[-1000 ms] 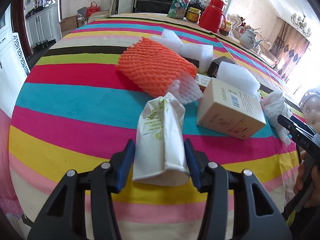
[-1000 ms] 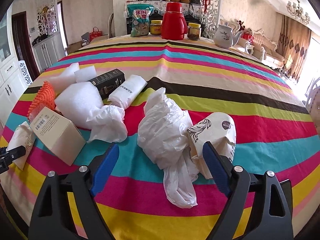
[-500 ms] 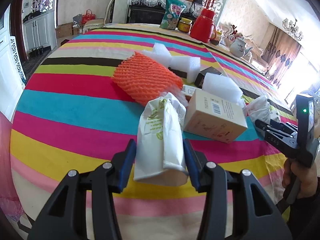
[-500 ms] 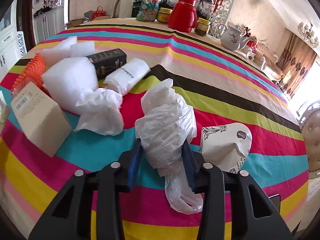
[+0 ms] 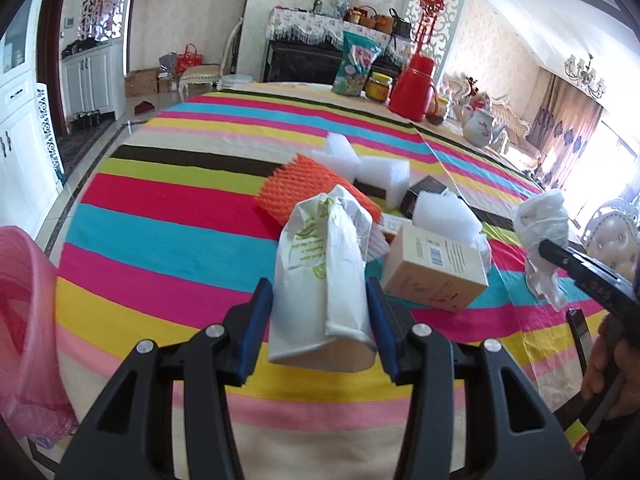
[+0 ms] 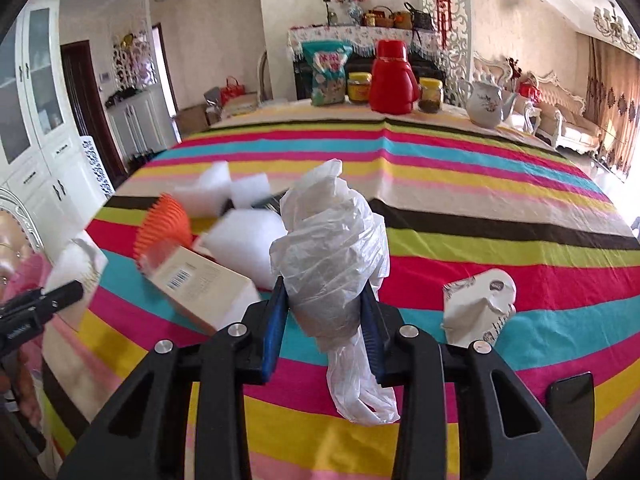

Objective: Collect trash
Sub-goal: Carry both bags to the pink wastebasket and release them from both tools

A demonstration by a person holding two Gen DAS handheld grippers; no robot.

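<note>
A striped tablecloth [image 6: 480,216] in red, blue, yellow, pink and brown bands covers a large table in a furnished room; white cabinets [image 5: 24,136] stand along one wall and a sideboard [image 6: 360,40] sits beyond the far edge. At that far edge are a red thermos [image 6: 391,78], a snack bag [image 6: 327,72], jars and a white teapot [image 6: 486,104]. The left gripper [image 5: 320,312] pinches a white paper bag [image 5: 324,272], held clear above the cloth. The right gripper [image 6: 323,320] clamps a crumpled plastic bag [image 6: 332,256], its tail hanging below the jaws. Remaining trash lies clustered mid-table: orange foam netting [image 5: 292,188], white foam blocks [image 5: 384,168], a cardboard box [image 5: 436,268], a small black box [image 5: 426,196]. A printed paper bag [image 6: 480,304] lies apart on the blue band. A pink bin liner [image 5: 24,320] shows beside the near table edge. The far half of the cloth is bare.
</note>
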